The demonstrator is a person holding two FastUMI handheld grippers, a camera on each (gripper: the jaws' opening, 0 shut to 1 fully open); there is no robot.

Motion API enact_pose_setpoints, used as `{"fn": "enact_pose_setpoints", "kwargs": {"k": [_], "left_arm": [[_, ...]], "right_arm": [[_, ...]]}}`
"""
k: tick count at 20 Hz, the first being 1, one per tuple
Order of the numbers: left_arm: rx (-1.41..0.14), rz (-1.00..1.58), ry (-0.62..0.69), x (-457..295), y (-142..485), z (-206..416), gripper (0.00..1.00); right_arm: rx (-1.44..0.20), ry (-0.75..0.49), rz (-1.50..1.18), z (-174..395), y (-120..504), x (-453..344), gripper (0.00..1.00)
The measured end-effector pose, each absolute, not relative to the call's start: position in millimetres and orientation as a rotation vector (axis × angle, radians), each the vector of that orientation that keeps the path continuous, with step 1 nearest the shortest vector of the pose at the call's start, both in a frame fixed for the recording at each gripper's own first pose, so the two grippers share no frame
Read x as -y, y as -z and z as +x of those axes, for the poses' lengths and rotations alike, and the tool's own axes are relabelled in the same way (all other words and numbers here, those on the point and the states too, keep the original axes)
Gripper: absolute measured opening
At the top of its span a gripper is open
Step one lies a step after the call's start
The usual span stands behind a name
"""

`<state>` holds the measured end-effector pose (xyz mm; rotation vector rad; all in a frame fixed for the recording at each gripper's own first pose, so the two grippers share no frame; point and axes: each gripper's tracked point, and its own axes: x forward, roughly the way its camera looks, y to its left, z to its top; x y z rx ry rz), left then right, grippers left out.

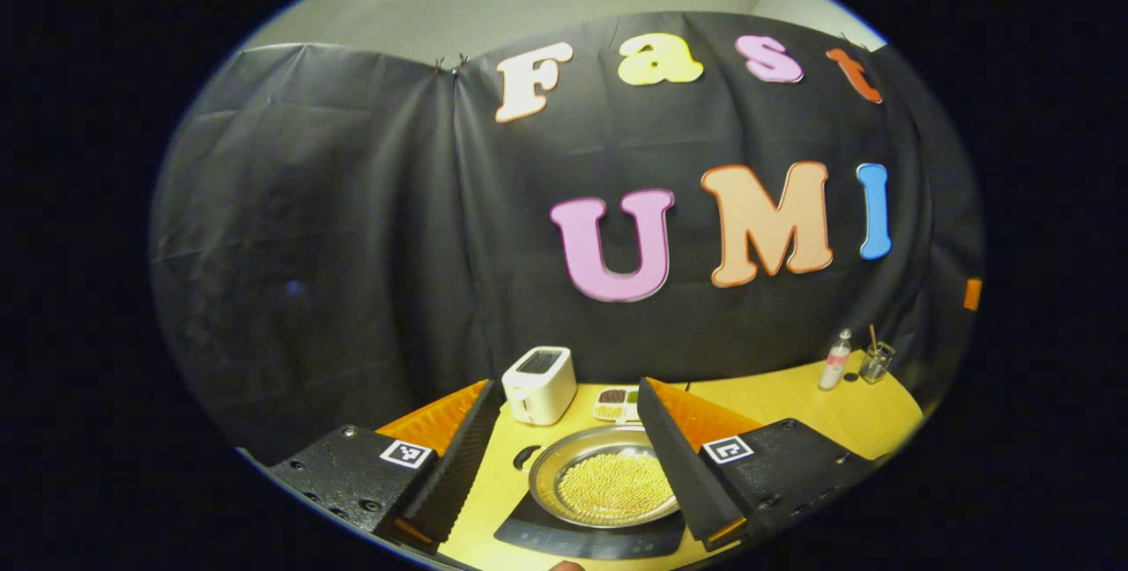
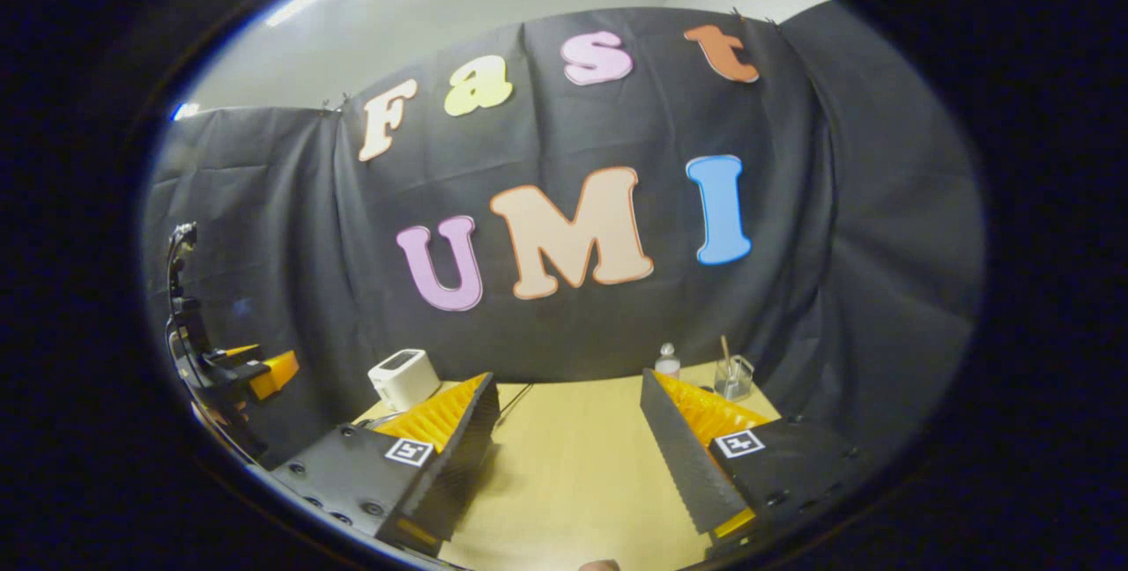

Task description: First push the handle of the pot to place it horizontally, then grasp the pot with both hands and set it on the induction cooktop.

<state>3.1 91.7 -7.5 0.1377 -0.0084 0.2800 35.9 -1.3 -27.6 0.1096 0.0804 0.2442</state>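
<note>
Pot (image 1: 608, 485) already sits on the induction cooktop (image 1: 589, 540), at 6 o'clock in the left gripper view, between the left gripper (image 1: 564, 452) jaws but beyond them, no contact. So judging from layout the set-down looks done or nearly done; what's left is prob. a clean exit and a check.

How to do it well:
- Worktop (image 2: 573, 448) in front of the right gripper (image 2: 568, 430) is bare, so back the right side out straight, nothing to snag.
- Left side: keep jaws wide, pull back along their own axis so neither finger clips the rim. Right-hand finger overlaps the pot edge at 3 o'clock in view, can't tell if touching.
- Check pot is centred on the cooktop; it looks a bit off towards 12 o'clock, rim overhanging the far edge.
- Handle (image 1: 527, 456): dark stub at pot's 10 o'clock. Can't tell if it's truly horizontal; verify.

Jaws: both grippers spread apart, holding nothing.

Scene, big to small:
- Cooktop: flat black slab.
- Pot: shallow, round, metal, wide rim, inside covered w/ yellowish grainy stuff. Will spill if tilted.
- Toaster (image 1: 539, 384), white, at 11 o'clock behind pot.
- Small tray (image 1: 616, 404) at 12.
- Bottle (image 1: 835, 361) and glass (image 1: 875, 363), far back at 2 o'clock, well apart from the pot.
</note>
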Motion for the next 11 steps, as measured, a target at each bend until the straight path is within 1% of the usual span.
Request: {"fn": "enact_pose_setpoints", "kwargs": {"k": [3, 4, 5, 8, 10, 11], "left_arm": [[0.075, 0.103, -0.239, -45.8, -6.4, -4.6, 0.95], [0.096, 0.098, -0.232, -32.5, -12.0, -7.1, 0.98], [0.117, 0.092, -0.22, -21.1, -16.4, -10.7, 0.98], [0.153, 0.055, -0.185, 7.5, -19.3, -22.6, 0.98], [0.165, 0.045, -0.133, 26.6, -19.7, -26.2, 0.98], [0.162, 0.05, -0.112, 34.5, -17.7, -27.6, 0.95]], "right_arm": [[-0.01, -0.269, 0.102, 21.2, 0.4, 14.1, 0.91], [0.01, -0.273, 0.104, 16.7, -6.5, 18.0, 0.91], [0.026, -0.273, 0.105, 12.0, -11.5, 22.5, 0.91], [0.064, -0.26, 0.103, -0.7, -20.5, 36.1, 0.91], [0.087, -0.237, 0.079, -8.1, -22.6, 46.8, 0.91], [0.088, -0.224, 0.063, -10.8, -22.8, 52.5, 0.9]]}}
